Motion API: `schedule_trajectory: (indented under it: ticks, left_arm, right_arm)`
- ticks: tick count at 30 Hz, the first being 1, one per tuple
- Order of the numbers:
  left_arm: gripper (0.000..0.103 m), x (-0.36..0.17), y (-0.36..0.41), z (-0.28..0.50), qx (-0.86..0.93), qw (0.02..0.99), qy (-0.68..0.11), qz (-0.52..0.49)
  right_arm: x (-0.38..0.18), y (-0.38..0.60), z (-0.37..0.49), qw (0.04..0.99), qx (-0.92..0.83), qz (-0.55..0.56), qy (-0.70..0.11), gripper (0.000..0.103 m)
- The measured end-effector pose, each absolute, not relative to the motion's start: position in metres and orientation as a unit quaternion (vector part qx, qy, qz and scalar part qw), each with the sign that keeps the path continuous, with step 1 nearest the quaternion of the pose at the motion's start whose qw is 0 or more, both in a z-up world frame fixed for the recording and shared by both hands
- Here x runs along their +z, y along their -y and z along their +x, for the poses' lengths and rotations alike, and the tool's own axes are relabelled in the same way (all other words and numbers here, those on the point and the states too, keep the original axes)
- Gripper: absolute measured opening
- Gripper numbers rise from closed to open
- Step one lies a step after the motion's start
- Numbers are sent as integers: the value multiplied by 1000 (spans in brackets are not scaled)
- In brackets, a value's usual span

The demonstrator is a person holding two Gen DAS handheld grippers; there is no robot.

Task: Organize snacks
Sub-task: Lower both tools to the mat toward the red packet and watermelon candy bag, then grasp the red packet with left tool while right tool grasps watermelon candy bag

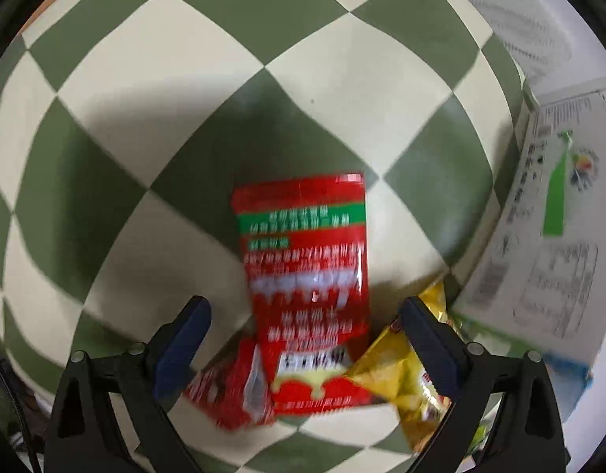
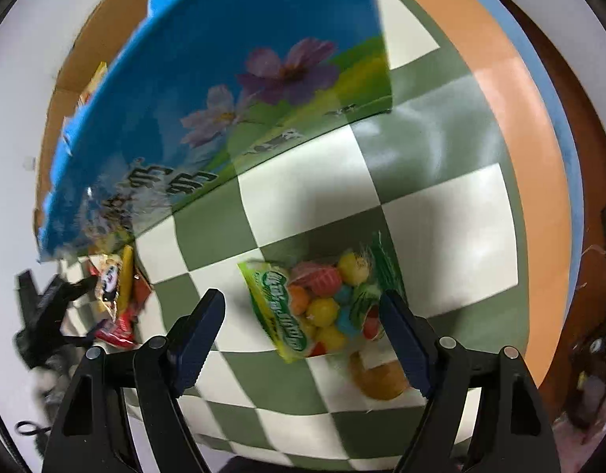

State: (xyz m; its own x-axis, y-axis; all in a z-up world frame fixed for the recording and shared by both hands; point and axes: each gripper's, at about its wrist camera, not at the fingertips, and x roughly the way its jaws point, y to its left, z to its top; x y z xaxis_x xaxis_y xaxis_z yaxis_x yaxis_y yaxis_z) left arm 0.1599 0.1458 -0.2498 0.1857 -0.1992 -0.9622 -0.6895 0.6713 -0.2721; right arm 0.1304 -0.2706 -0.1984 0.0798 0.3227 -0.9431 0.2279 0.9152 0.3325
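Your left tool (image 1: 304, 345) stands with fingers apart over a red pouch (image 1: 304, 260) lying on the checked cloth (image 1: 145, 90) of the worktop; nothing clamped; a second red packet (image 1: 224, 394) sits under the pouch's near corner, a yellow packet (image 1: 409, 378) touches your right finger; a printed box (image 1: 539, 236) stands just beside, at right. Your right tool (image 2: 303, 339) is likewise apart, straddling a candy bag (image 2: 322, 303) flat on the cloth; an orange round thing (image 2: 377, 382) lies just near it, too blurred to identify; the box (image 2: 224, 98), blue-sided with flowers, stands at left with mixed packets (image 2: 117, 295) at its foot.
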Motion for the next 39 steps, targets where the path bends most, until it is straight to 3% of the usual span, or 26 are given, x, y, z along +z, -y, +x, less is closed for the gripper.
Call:
schedule_trajectory:
  ticks: [3, 10, 13, 17, 23, 28, 32, 35, 39]
  left_arm:
    - [54, -245, -141, 161, 186, 700, -611, -320]
    - [51, -237, -104, 142, 128, 728, -641, -206]
    - [51, -237, -85, 122, 106, 729, -654, -171]
    - [51, -243, -61, 104, 84, 724, -669, -146]
    - [51, -236, -28, 81, 61, 728, -670, -134]
    - [51, -233, 13, 68, 40, 731, -673, -101]
    - [51, -231, 32, 61, 34, 732, -673, -103]
    - [51, -224, 68, 67, 24, 736, -670, -98]
    - [51, -218, 96, 97, 1, 742, -664, -93]
  right_arm:
    - [-190, 271, 127, 709, 26, 210, -673, 83]
    - [-188, 293, 117, 698, -3, 254, -670, 83]
    - [-189, 289, 119, 710, 16, 224, -667, 83]
    - [-176, 226, 127, 741, 114, 2, -662, 83]
    - [-198, 147, 91, 671, 186, -371, -614, 83]
    - [-229, 125, 77, 609, 244, -465, -594, 82]
    - [-235, 132, 99, 623, 232, -396, -633, 70]
    - [-227, 160, 134, 660, 174, -219, -698, 64]
    - [-218, 217, 164, 673, 116, 45, -729, 68]
